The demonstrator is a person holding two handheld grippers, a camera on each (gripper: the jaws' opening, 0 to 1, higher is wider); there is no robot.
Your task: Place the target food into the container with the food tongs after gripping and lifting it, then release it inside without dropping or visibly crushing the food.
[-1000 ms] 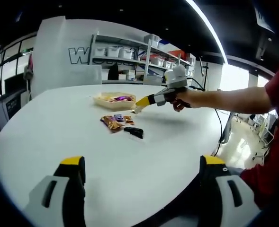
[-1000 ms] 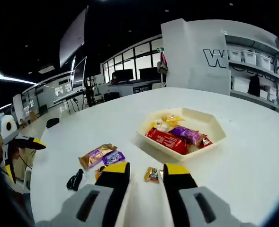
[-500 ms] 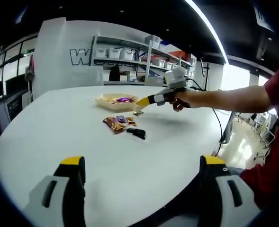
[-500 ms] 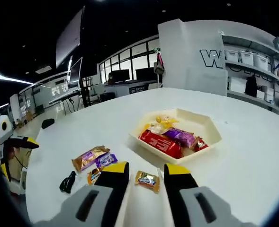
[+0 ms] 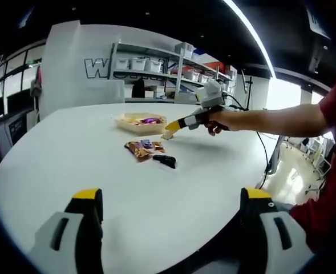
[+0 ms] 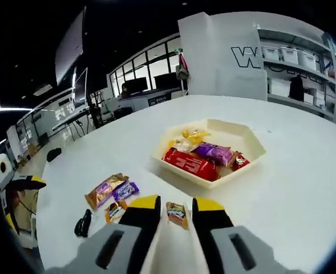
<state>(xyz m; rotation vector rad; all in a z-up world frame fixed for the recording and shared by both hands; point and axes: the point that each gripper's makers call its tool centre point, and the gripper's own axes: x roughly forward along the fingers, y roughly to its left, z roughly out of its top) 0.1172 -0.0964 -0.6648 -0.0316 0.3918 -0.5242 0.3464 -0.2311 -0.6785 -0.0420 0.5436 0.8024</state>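
Here, looking along the right tool (image 6: 174, 206), with its two yellow-tipped jaws standing a little apart and a small wrapped candy (image 6: 176, 213) lying on the white worktop (image 6: 304, 171) in the gap between them. Hard telling whether the jaws are touching the wrapper or merely flanking it; its near end is running under the tool body and getting cut off.

Beyond, sitting a cream hexagonal tray (image 6: 254, 147) holding a red bar (image 6: 189, 163), a purple packet (image 6: 213, 152) and some yellow and clear wrappers at the far corner, too small for sorting out. Lying left of the jaws, a gold-and-purple packet pair (image 6: 109, 189), with a smaller orange piece (image 6: 115, 210) half hidden behind the left jaw, and a dark object (image 6: 83, 223) near the edge, not identifiable.

Seen from the left gripper view, hovering wide open above bare worktop: the left tool (image 5: 172, 206), holding nothing. Across the worktop, reaching in from the right, a hand (image 5: 222, 119) gripping the other tool, its yellow tip pointing down just beside the tray (image 5: 138, 121); the candy itself is too small to make out there. The packets (image 5: 141, 148) and the dark object (image 5: 165, 161) are lying nearer.
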